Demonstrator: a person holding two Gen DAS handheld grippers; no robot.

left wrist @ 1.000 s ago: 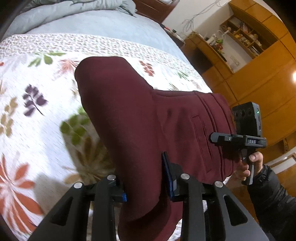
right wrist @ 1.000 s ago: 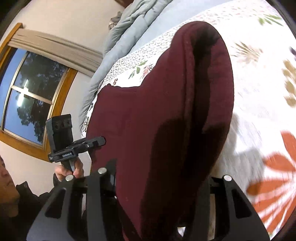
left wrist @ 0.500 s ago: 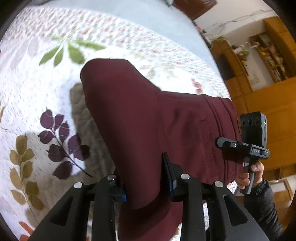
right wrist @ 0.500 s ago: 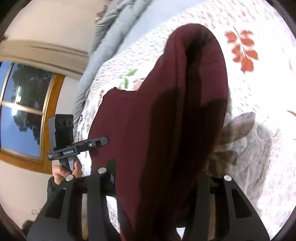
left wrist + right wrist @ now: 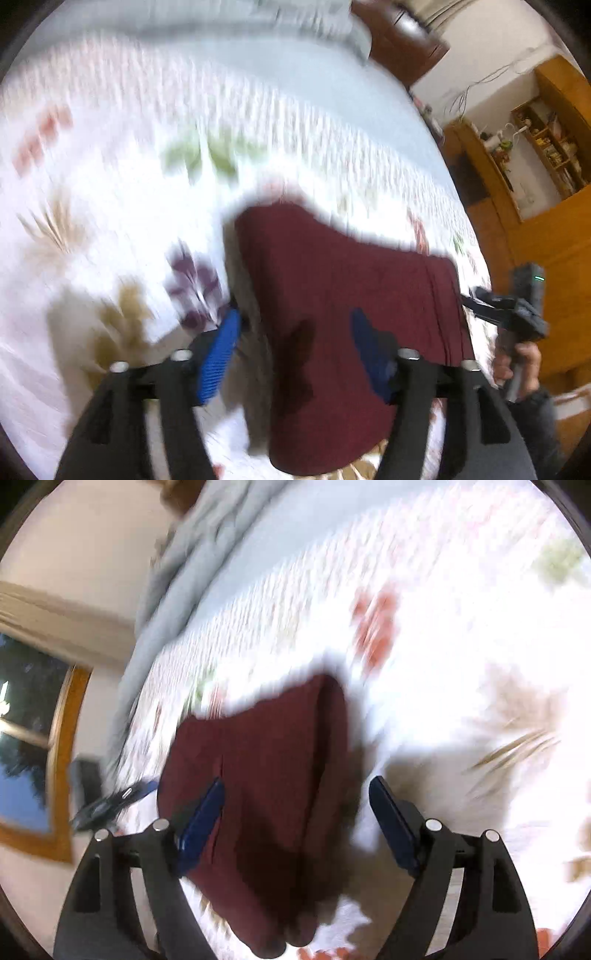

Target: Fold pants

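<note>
A: A bedroom is showing here, with a floral quilt [image 5: 110,177] covering the bed and wooden cabinets [image 5: 546,229] running along the far wall. Both views are smearing badly, so fine detail is getting lost.

B: And the pants [image 5: 343,302]?

A: They are lying on the quilt as a dark red folded bundle, the waistband end pointing toward the cabinets. In the right wrist view the same bundle [image 5: 258,775] is sitting between the two black fingers.

B: So the grippers are letting go?

A: It looks so. The left gripper [image 5: 295,347] is spreading its jaws, with the cloth between them but the blue pads standing clear of it. The right gripper [image 5: 295,812] is opening too, its pads apart from the fabric on both sides; it is also showing at the edge of the left view, in the person's hand [image 5: 517,365].

B: How should the release go well?

A: I would judge that both sides should be freeing the cloth together and backing straight off, so no pad is dragging a layer and spoiling the fold. Smoothing the top afterward may be helping.

B: Any containers?

A: Only open shelves [image 5: 543,140] in the cabinets, holding small items too blurred to name.
</note>
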